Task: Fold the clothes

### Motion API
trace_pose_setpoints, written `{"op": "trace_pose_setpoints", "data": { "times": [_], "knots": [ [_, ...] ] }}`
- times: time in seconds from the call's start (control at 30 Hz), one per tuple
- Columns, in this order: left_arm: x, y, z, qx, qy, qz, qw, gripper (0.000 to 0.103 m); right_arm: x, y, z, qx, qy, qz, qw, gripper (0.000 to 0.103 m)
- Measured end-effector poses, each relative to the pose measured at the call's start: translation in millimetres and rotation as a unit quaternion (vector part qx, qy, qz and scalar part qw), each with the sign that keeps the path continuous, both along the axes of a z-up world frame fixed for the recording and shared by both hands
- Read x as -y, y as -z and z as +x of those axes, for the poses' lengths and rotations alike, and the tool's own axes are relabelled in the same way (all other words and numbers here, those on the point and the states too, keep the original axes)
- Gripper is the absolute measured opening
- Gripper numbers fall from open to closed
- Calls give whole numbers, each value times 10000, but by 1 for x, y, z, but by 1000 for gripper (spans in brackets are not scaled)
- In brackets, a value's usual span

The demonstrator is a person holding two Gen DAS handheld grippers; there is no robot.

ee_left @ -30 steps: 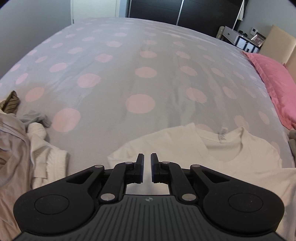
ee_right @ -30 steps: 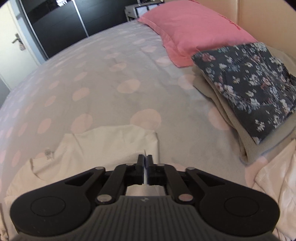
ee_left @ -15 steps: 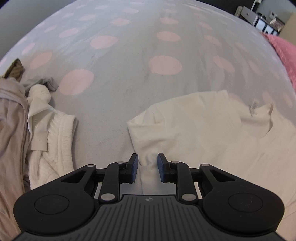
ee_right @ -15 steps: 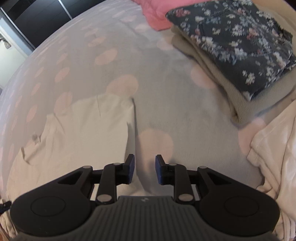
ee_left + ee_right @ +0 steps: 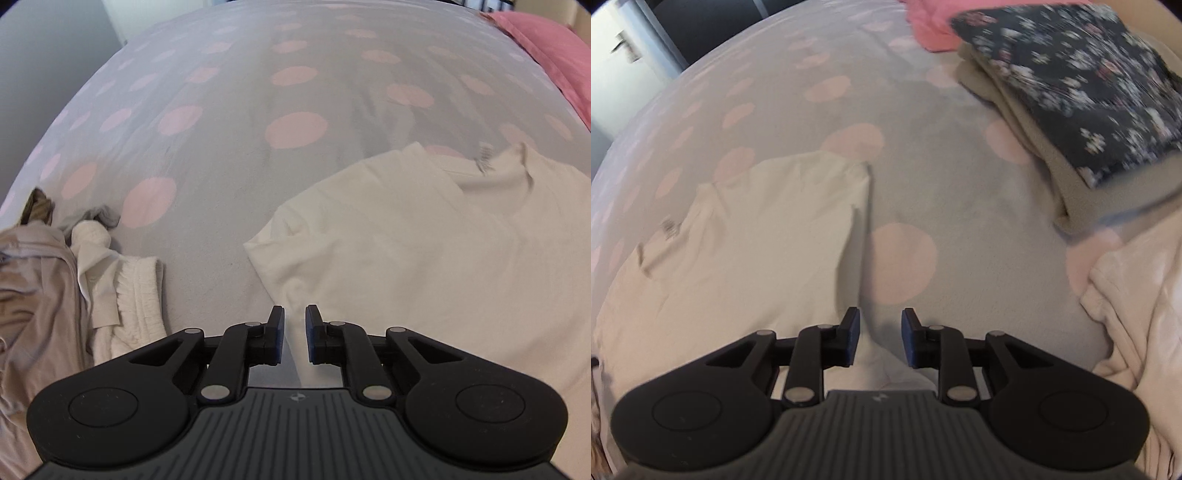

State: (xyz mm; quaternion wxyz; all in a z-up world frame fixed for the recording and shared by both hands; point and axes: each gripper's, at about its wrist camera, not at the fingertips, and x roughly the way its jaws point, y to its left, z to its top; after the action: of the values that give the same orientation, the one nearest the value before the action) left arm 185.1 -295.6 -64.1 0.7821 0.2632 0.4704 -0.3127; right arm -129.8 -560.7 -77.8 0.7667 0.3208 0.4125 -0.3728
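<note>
A cream T-shirt (image 5: 424,251) lies spread flat on the spotted bed (image 5: 221,155), neck label showing, collar towards the far side, short sleeve out to one side, its long side edge slightly raised.

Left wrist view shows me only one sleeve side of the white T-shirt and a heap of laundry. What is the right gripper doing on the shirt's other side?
Observer: The right gripper has its jaws apart. The side edge of the white T-shirt runs up between them, and the pads are not pressing the cloth.
Operator: Is anything folded already?
Observer: Yes, a dark floral garment lies folded on top of a folded beige garment, next to the pink pillow.
Operator: More waiting there?
Observer: A cream garment lies rumpled at that view's right edge.
</note>
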Motion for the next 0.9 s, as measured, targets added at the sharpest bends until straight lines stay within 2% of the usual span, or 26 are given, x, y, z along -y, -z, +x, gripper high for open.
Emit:
{"op": "trace_pose_setpoints", "data": {
  "times": [0.07,0.2,0.3,0.4,0.47,0.5,0.53,0.57,0.6,0.8,0.9],
  "knots": [
    [-2,-6,-7,13,115,15,9999,10,-12,-3,7,-192,-519,-404,9977,27],
    [-7,-13,-16,11,213,22,9998,10,-31,3,15,-467,-1363,-834,9861,27],
    [-13,-14,-19,-44,223,59,9997,10,-48,16,23,-865,-2002,-1385,9660,27],
    [-20,-13,-22,-17,249,131,9996,10,-64,25,29,-1176,-2469,-2059,9396,26],
    [-25,-14,-24,31,248,172,9995,10,-68,28,33,-1281,-2551,-2355,9290,25],
    [-28,-14,-24,42,235,185,9995,10,-68,29,35,-1290,-2597,-2386,9268,20],
    [-30,-14,-24,57,224,205,9995,10,-68,26,36,-1283,-2607,-2366,9271,3],
    [-32,-14,-24,74,213,226,9995,10,-69,23,37,-1273,-2611,-2341,9278,1],
    [-35,-14,-23,107,206,246,9994,10,-69,21,37,-1264,-2616,-2316,9284,0],
    [-46,-11,-23,43,209,306,9993,10,-45,-26,20,-489,-1915,-1377,9706,0],
    [-47,-5,-26,41,312,448,9985,10,-32,-19,18,-614,-1747,-629,9807,0]
  ]
}}
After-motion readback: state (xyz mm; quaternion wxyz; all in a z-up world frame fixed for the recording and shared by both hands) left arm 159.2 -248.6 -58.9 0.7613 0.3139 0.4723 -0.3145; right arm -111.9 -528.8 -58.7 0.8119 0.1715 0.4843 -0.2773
